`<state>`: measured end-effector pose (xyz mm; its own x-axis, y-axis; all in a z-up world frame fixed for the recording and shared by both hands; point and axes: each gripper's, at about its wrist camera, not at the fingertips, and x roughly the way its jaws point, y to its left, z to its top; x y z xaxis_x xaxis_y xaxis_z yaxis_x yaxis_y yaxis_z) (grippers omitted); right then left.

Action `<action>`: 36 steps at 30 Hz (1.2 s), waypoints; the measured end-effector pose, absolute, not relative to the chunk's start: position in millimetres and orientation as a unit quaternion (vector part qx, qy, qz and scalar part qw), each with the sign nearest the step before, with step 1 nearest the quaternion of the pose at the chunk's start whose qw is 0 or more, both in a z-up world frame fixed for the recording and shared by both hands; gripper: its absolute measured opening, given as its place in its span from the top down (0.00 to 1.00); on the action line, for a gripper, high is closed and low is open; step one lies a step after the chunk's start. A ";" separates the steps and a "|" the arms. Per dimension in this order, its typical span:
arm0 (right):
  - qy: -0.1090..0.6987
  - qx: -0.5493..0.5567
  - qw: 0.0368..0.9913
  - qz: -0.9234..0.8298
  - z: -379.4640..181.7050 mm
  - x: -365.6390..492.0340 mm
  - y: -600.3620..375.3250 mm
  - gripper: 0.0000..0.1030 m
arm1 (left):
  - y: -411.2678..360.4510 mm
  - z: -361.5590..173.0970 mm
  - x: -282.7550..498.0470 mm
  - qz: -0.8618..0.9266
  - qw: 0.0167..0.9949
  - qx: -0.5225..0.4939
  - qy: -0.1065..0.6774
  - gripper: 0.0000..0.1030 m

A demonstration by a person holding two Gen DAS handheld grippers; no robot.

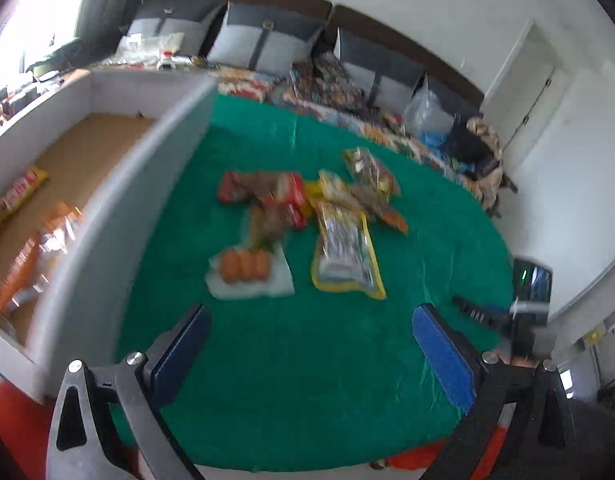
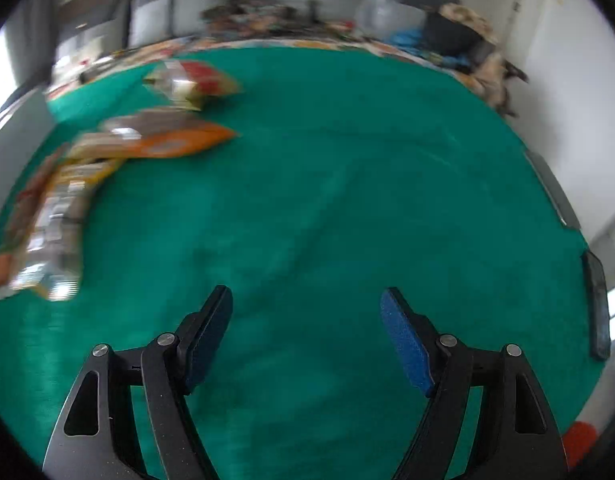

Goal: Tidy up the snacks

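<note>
A heap of snack packets [image 1: 307, 208] lies on the green cloth [image 1: 291, 360]: a clear pack of orange biscuits [image 1: 247, 270], a yellow-edged pouch [image 1: 345, 254], red packets [image 1: 263, 192]. My left gripper [image 1: 309, 334] hangs above the cloth just short of the heap, open, nothing between its blue pads. A white box [image 1: 119, 200] with a brown floor stands at left and holds orange and yellow packets [image 1: 25, 248]. In the right wrist view the blurred heap [image 2: 107, 168] lies at left. My right gripper [image 2: 307, 320] is open over bare cloth [image 2: 347, 200].
A patterned blanket, grey cushions [image 1: 263, 40] and a clear plastic bag [image 1: 425, 110] lie beyond the cloth. A dark stand with a phone [image 1: 531, 288] is at the cloth's right edge. Flat dark devices [image 2: 595, 304] lie at the right edge in the right wrist view.
</note>
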<state>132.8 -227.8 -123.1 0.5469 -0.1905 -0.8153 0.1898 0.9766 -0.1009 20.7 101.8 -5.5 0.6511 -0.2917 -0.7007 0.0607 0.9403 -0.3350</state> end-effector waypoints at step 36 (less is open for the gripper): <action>0.439 0.059 0.888 -0.121 -128.5 197.9 -279.5 0.06 | 85.2 -71.2 17.0 -0.088 0.902 -0.085 0.414 0.03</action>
<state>197.9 -279.5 -128.5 0.5853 -0.1627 -0.7944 0.2665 0.9638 -0.0011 17.0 85.2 -71.2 0.6426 -0.2286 -0.7313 0.0873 0.9701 -0.2265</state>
